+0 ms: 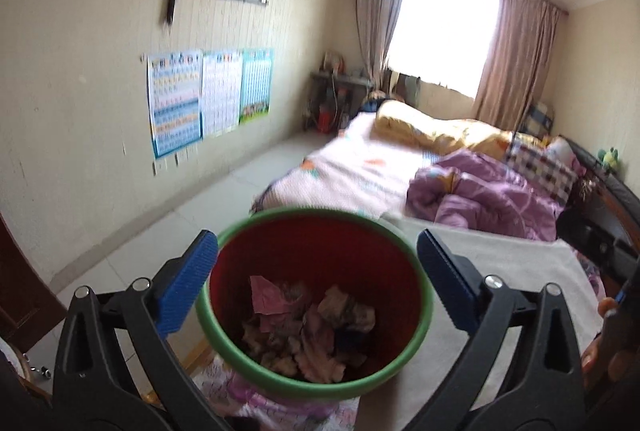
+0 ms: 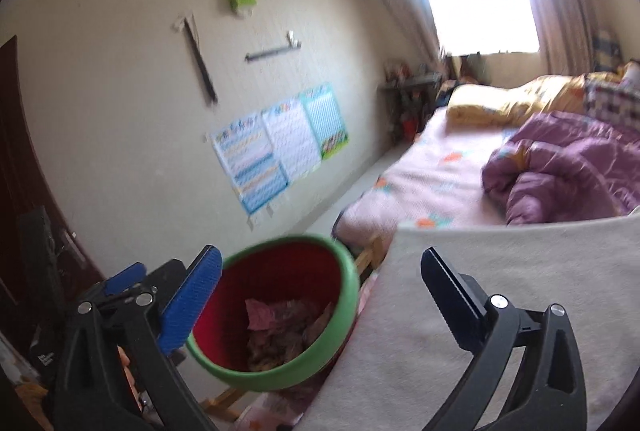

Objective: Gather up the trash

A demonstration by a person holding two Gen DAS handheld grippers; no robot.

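We found the trash bin (image 1: 316, 305), red inside with a green rim, standing at the near corner of the bed (image 1: 360, 167), beside a pale grey cloth (image 1: 500, 271) spread over the bed's foot. Crumpled trash (image 1: 310, 331), pink and brownish paper mostly, lay in its bottom; we could not tell the pieces apart further.

The left gripper (image 1: 318, 271) stood wide open with the bin's mouth showing between its blue pads (image 1: 186, 287), neither pad pressing on the rim and nothing held. The right gripper (image 2: 320, 295) was likewise wide open and empty, pointed over the edge of the grey cloth, with the bin just to its left. In the right wrist view the left gripper showed as a blue-and-black shape at the lower left.

On the bed lay a pink patterned sheet, a rumpled purple quilt (image 1: 488, 195) and a yellow quilt (image 1: 436, 129) further back. Three coloured charts (image 1: 208, 99) hung on the cream wall at left. A bright window (image 1: 444, 35) with pinkish curtains (image 1: 516, 55) closed the far end. Both views were somewhat blurred.
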